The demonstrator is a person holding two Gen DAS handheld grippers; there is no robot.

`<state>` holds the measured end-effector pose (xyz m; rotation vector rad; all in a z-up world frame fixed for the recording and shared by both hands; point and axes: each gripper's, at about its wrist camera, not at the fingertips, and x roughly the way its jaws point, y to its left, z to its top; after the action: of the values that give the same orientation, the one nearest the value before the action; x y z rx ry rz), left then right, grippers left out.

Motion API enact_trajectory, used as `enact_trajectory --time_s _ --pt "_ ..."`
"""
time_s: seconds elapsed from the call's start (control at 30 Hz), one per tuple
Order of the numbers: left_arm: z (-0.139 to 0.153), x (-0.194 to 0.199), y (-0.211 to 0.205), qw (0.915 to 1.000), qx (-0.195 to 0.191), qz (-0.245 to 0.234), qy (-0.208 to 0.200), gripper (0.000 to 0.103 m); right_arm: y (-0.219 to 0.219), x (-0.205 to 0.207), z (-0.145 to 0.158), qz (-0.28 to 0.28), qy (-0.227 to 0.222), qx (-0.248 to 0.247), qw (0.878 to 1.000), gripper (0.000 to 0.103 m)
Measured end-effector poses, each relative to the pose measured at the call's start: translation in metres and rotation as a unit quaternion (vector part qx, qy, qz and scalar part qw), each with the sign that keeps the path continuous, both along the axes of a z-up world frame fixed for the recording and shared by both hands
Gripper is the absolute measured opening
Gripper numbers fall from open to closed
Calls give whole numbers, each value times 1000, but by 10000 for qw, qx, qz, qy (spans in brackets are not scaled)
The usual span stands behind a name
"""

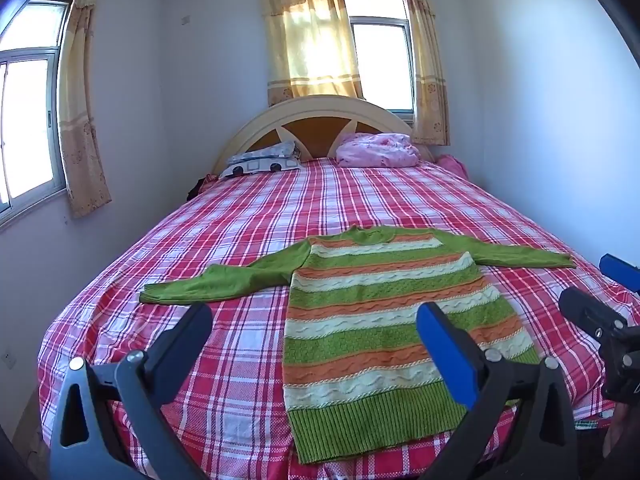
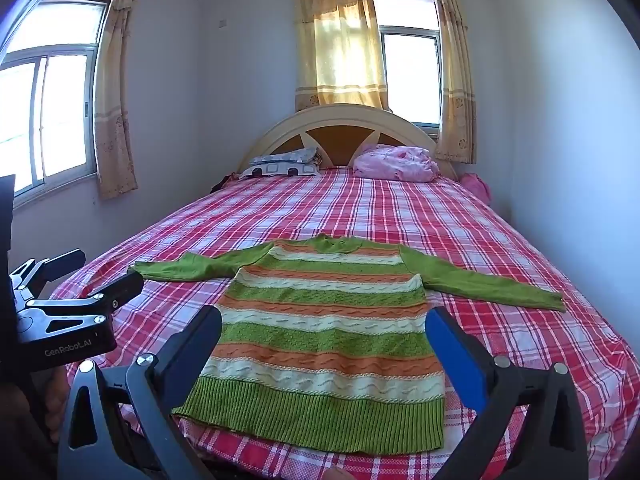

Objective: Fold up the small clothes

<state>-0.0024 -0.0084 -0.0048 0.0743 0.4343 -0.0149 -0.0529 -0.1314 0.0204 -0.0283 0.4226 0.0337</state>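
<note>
A small knitted sweater (image 1: pixel 392 320) with green, orange and cream stripes lies flat on the bed, sleeves spread, hem toward me; it also shows in the right wrist view (image 2: pixel 324 328). My left gripper (image 1: pixel 316 316) is open and empty, held above the near edge of the bed over the sweater's left side. My right gripper (image 2: pixel 324 320) is open and empty, hovering over the sweater's lower body. The right gripper also shows at the right edge of the left wrist view (image 1: pixel 600 292). The left gripper also shows at the left of the right wrist view (image 2: pixel 80 276).
The bed has a red plaid sheet (image 1: pixel 256 208) and a curved headboard (image 1: pixel 320 112). A patterned pillow (image 1: pixel 264 162) and a pink bundle (image 1: pixel 376 150) lie by the headboard. Walls stand close on both sides, with curtained windows (image 2: pixel 408 68).
</note>
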Motion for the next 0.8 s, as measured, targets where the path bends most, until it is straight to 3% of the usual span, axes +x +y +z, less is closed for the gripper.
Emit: enact_trajectory --time_s 0.8 --pt "-5 5 4 9999 54 51 111 103 -6 4 -7 -51 112 39 9999 102"
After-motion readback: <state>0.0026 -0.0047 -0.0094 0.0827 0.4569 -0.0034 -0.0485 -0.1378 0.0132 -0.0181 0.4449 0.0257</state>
